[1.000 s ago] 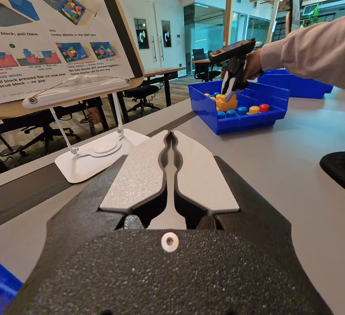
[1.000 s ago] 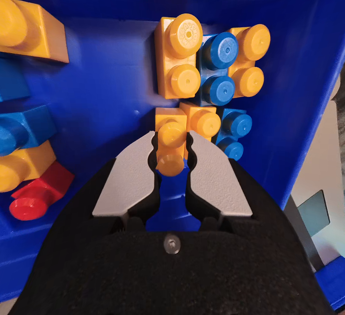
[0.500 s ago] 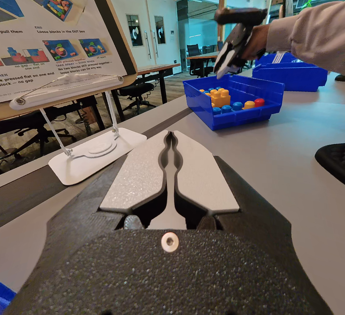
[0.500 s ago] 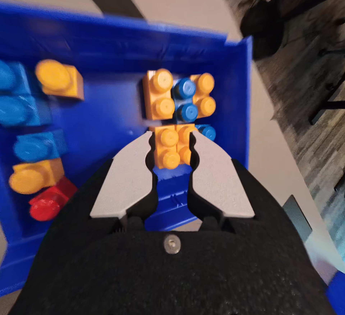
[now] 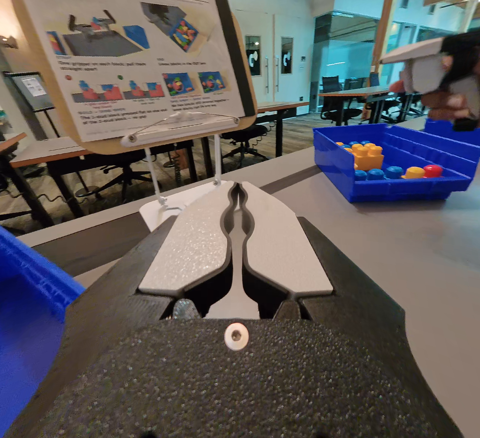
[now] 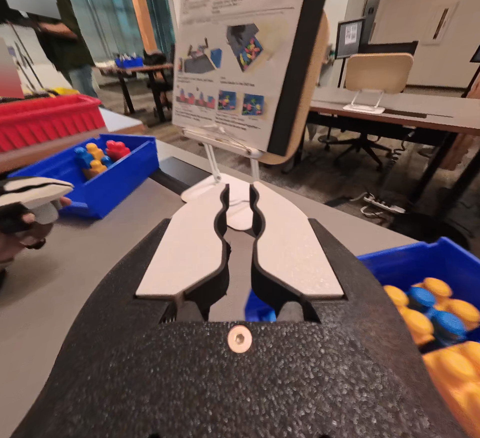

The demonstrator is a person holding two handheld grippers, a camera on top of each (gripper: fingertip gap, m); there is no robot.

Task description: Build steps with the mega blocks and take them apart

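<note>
The left tool [image 5: 238, 188] is pressed together and empty, while the right tool [image 6: 238, 189] stands slightly apart, holding nothing.

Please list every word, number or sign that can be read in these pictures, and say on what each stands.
Instruction sheet on the white stand: printed lines and picture captions, mostly blurred; I do not copy writing.
Framed notice in the background: too small to read.
Mega blocks and blue bin: no legible marking.

Blue bin [image 5: 335, 160], orange, blue and red blocks [image 5: 368, 156]
</note>
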